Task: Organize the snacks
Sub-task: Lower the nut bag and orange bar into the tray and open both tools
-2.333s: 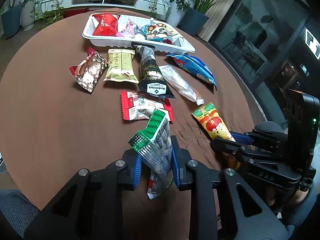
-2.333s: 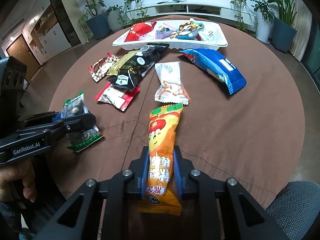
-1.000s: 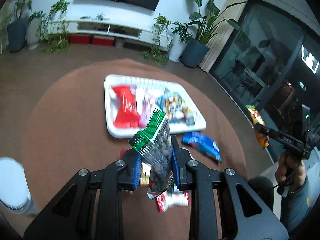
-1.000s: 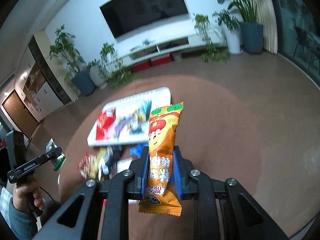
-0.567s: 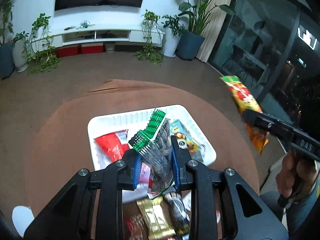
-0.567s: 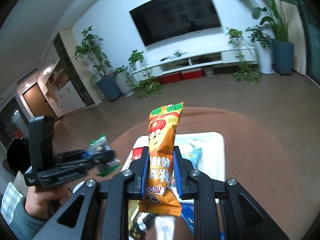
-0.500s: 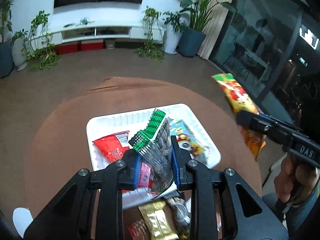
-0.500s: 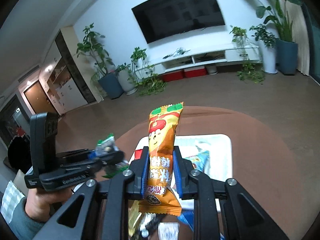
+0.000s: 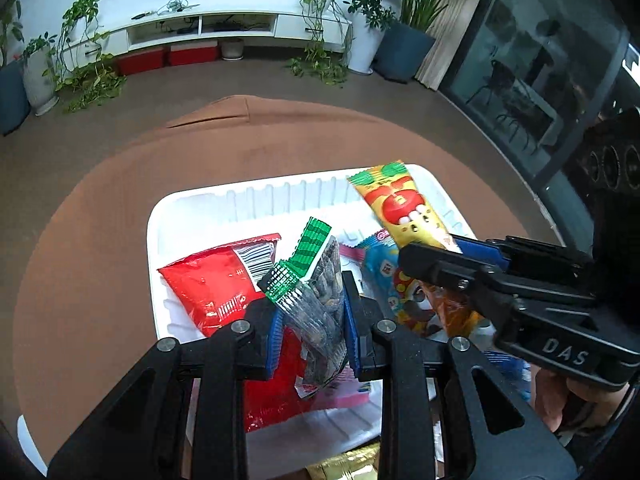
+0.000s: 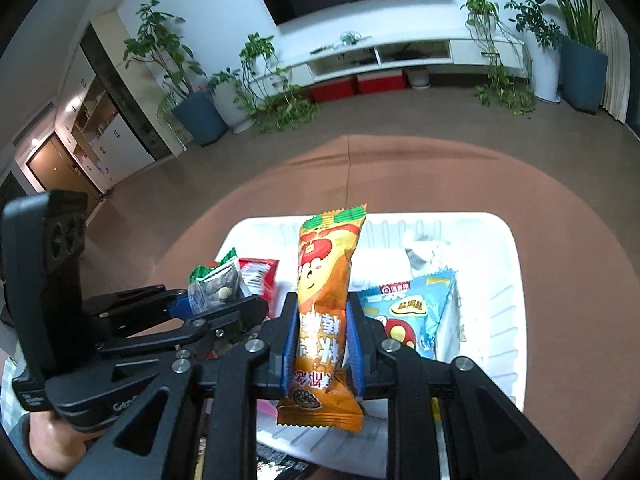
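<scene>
My left gripper (image 9: 312, 320) is shut on a clear seed packet with a green striped top (image 9: 316, 288) and holds it above the white tray (image 9: 256, 200). The packet also shows in the right wrist view (image 10: 216, 284). My right gripper (image 10: 322, 336) is shut on an orange snack packet (image 10: 324, 300) and holds it over the white tray (image 10: 500, 280). The orange packet shows in the left wrist view (image 9: 400, 208) at the right, over the tray. Both grippers are close side by side.
In the tray lie a red packet (image 9: 216, 280), a blue cartoon packet (image 10: 412, 312), and a small silver-white packet (image 10: 424, 252). A gold packet (image 9: 344, 466) lies on the brown round table (image 9: 100, 200) below the tray. A white object (image 9: 28, 448) sits at the table's left edge.
Both grippers have carried their packets up from the near table and forward to above the tray. They have come closer together and lower over the tray in the last half second.
</scene>
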A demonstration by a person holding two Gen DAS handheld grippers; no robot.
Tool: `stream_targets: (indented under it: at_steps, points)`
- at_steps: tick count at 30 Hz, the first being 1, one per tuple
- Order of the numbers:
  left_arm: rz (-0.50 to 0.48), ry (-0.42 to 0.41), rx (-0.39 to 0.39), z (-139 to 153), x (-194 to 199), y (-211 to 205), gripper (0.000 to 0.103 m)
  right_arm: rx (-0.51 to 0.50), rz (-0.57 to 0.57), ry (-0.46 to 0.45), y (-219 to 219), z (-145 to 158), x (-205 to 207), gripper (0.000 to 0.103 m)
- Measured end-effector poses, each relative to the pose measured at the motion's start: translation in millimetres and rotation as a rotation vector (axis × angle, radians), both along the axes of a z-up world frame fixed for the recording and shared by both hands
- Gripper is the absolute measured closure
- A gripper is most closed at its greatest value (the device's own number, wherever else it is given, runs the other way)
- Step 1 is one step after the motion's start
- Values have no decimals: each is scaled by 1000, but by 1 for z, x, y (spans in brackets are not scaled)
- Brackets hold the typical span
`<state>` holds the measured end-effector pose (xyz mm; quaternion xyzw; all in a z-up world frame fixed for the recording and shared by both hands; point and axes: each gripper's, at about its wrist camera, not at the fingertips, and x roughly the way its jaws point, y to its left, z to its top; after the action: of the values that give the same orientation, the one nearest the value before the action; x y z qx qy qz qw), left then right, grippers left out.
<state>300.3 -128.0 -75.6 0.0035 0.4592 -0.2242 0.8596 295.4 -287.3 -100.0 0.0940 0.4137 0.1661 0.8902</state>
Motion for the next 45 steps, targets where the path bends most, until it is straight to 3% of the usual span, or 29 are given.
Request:
stream_targets:
  at_steps: [8,10,12,22,24,27,41,45]
  points:
    - [-4,-16,20,-20,-3,-19,76,-16,-13,35,-1,-17,8,78]
    - [-5,-21,26,-18,-8,-19,73,-16,-15,34,-1,-18,8,78]
    - [1,-24,31,-15,-10,-18,62,-20,-11,33,0,-18,8,75]
    - [6,-49,12,-10,-14,-19,43,-3,-35,12,-11,-6,-4,68]
    - [13,-51,10,-7,-16,-17,36,-1,-39,-9,-14,2,-10,66]
    - [26,-51,17,-1,-18,-14,28,21,-42,-50,-20,14,-24,47]
    - [94,-216,-37,45,-54,16,25,55,-26,-158,-31,52,-67,45]
    - [88,-208,33,40,-56,10,26,50,-17,-163,-29,52,-70,46]
